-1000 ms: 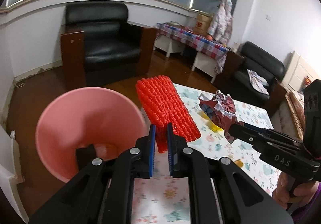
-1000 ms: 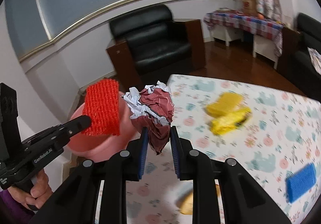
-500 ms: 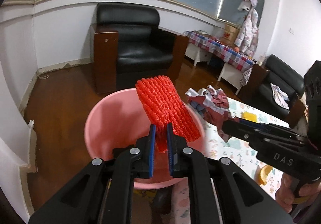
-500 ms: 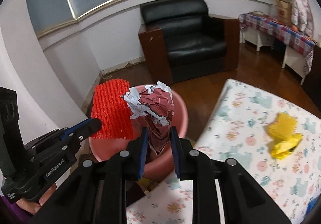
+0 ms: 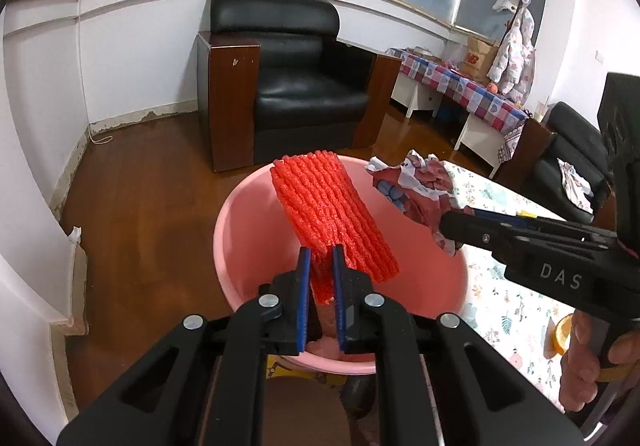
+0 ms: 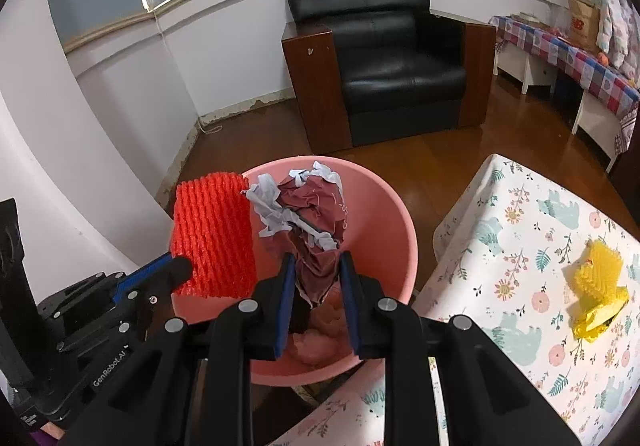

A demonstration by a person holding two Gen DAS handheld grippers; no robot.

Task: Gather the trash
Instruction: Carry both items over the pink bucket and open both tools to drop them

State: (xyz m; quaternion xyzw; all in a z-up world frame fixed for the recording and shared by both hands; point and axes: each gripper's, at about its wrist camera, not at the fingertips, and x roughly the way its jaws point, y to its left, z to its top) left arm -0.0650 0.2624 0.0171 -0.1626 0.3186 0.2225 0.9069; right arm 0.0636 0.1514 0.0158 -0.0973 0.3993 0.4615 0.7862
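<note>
A pink plastic bin (image 5: 240,230) (image 6: 384,222) stands on the wooden floor beside the table. My left gripper (image 5: 319,251) is shut on a red foam net sleeve (image 5: 332,218) (image 6: 214,238), which hangs over the bin's mouth. My right gripper (image 6: 317,258) is shut on a crumpled dark red and white wrapper (image 6: 310,210) (image 5: 416,190), also above the bin. The two grippers are side by side, the red sleeve to the left of the wrapper. Some pale trash lies in the bottom of the bin (image 6: 320,338).
A table with a floral cloth (image 6: 520,270) stands right of the bin, with yellow foam trash (image 6: 596,286) on it. A black armchair (image 5: 296,86) stands behind the bin. A white wall corner (image 5: 36,246) is close on the left. A hand (image 5: 588,362) holds the right gripper.
Both grippers have moved left off the table with their loads and now hang over the pink bin. The grips have not changed.
</note>
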